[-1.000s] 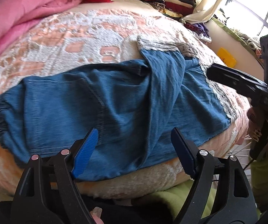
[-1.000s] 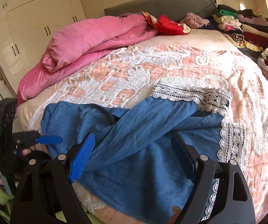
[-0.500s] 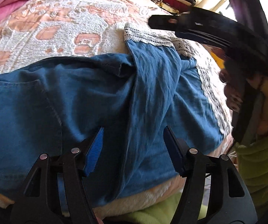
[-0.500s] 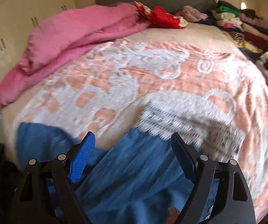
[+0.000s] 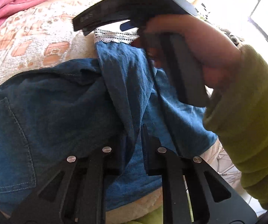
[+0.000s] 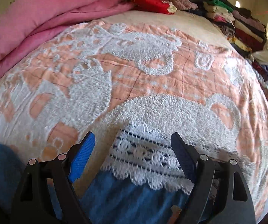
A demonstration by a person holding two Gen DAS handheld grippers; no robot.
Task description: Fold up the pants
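The bed (image 6: 171,71), covered by a peach and white textured blanket, serves as the folding surface, and its broad soft top is why the garment can be spread out flat near the front edge. Pushed back toward the headboard lie a pink duvet (image 6: 46,16) and, along the far right side, stacks of folded clothes (image 6: 234,20), apparently kept out of the way of the work. The blue denim pants (image 5: 46,115) lie across the near part of the bed, seat and back pocket to the left, legs running right and away, one leg lapped over the other in a raised ridge. The left claw (image 5: 134,145) is clenched on that ridge of denim near the front edge, probably to anchor the cloth or lift it in step with the other end. The right claw (image 6: 132,156) hovers spread wide, released and gripping nothing, with its pads straddling the white lace hem (image 6: 147,160) at the leg end; that placement suggests it is lining up to pinch the hem so the legs can be carried over toward the waist.
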